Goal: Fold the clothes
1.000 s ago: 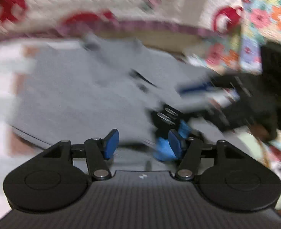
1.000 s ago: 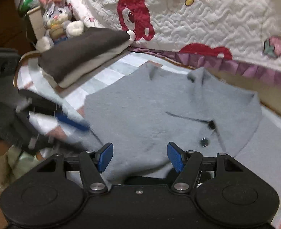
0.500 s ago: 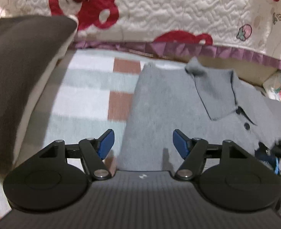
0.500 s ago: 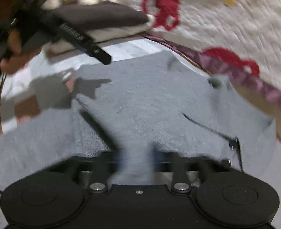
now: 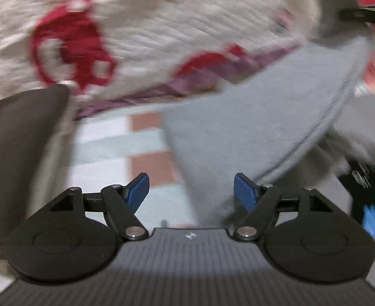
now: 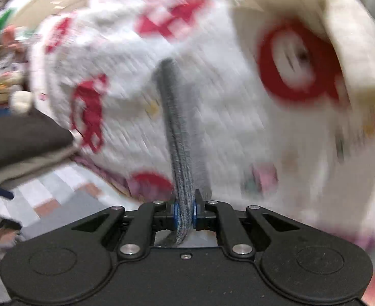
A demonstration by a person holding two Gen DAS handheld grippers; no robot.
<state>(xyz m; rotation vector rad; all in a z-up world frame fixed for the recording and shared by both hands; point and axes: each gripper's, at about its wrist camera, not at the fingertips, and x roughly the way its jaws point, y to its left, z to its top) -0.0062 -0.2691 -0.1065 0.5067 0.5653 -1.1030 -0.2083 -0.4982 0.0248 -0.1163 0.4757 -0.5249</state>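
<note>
Where the checked bed cover shows bare, its pale green, white and rust squares run back to a purple frill at the foot of a white quilt printed with red bears. That quilt rises like a wall behind the bed and fills most of the right wrist view, blurred. A stack of folded dark and cream cloth sits at the left on the cover, and in the right wrist view a stuffed rabbit toy stands behind it, near the room's edge.

The grey shirt lies on the cover to the right of the bare squares, one part of it lifted into a slanting sheet that climbs toward the upper right.

The left gripper has just been opening; its blue pads stand wide apart over the shirt's near edge, not touching it. The right gripper has just been closing and now pinches a bunched grey fold of the shirt, which stretches away from the pads as a narrow strip against the quilt. It also shows blurred at the right edge of the left wrist view.
</note>
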